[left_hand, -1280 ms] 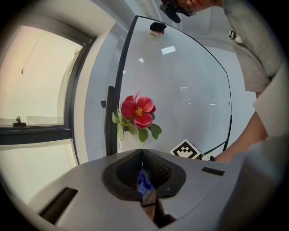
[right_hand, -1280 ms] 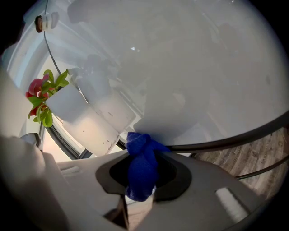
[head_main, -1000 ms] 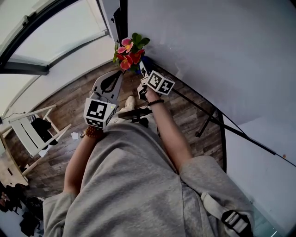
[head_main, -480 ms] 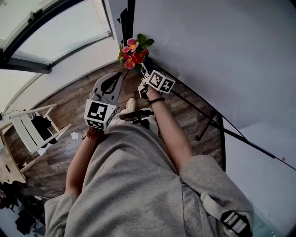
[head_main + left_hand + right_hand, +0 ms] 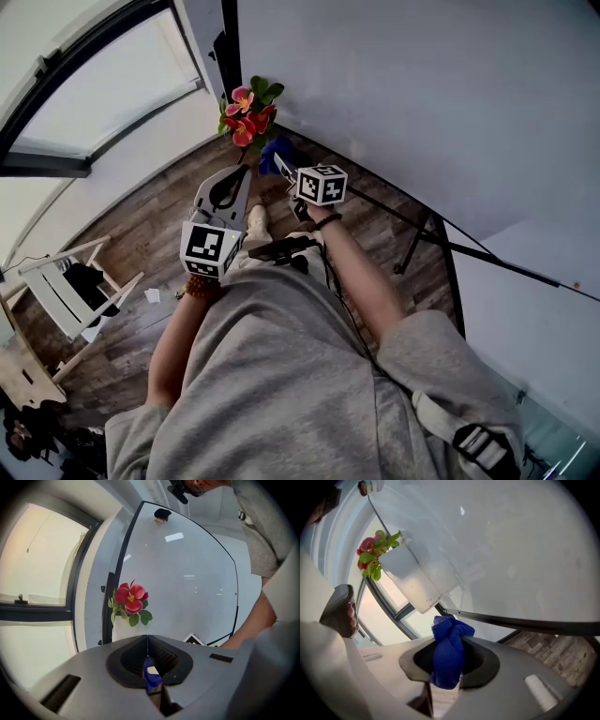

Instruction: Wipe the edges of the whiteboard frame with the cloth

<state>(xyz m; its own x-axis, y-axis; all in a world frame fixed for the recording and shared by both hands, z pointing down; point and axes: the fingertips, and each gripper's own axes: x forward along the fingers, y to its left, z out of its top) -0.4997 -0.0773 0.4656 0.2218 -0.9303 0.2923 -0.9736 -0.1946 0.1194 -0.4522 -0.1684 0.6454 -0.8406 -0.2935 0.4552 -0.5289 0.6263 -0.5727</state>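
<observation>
Right gripper (image 5: 448,670) is clenched tight on the blue cloth (image 5: 450,637). The cloth sticks out of the jaws in a bunched wad just below the white flower pot (image 5: 412,581). The dark bottom frame (image 5: 511,619) of the whiteboard (image 5: 501,541) runs off to the right from under the pot. The top of the cloth sits right by the pot end of that frame. Can't tell whether it's actually touching.

Left gripper (image 5: 147,639) has its jaws pressed together at the tips with nothing pinched between them. It's aimed up at the pot, with the pink and red flowers (image 5: 131,598) straight ahead. A bit of blue shows through the gap behind the tips.

From the head view, both grippers are low down under the pot. The left one is on the window (image 5: 94,84) side of it, and the right one is closer in, on the board side. Below the pot is wooden floor (image 5: 141,216), and a white chair (image 5: 66,272) stands well away from the pot on the window side.
</observation>
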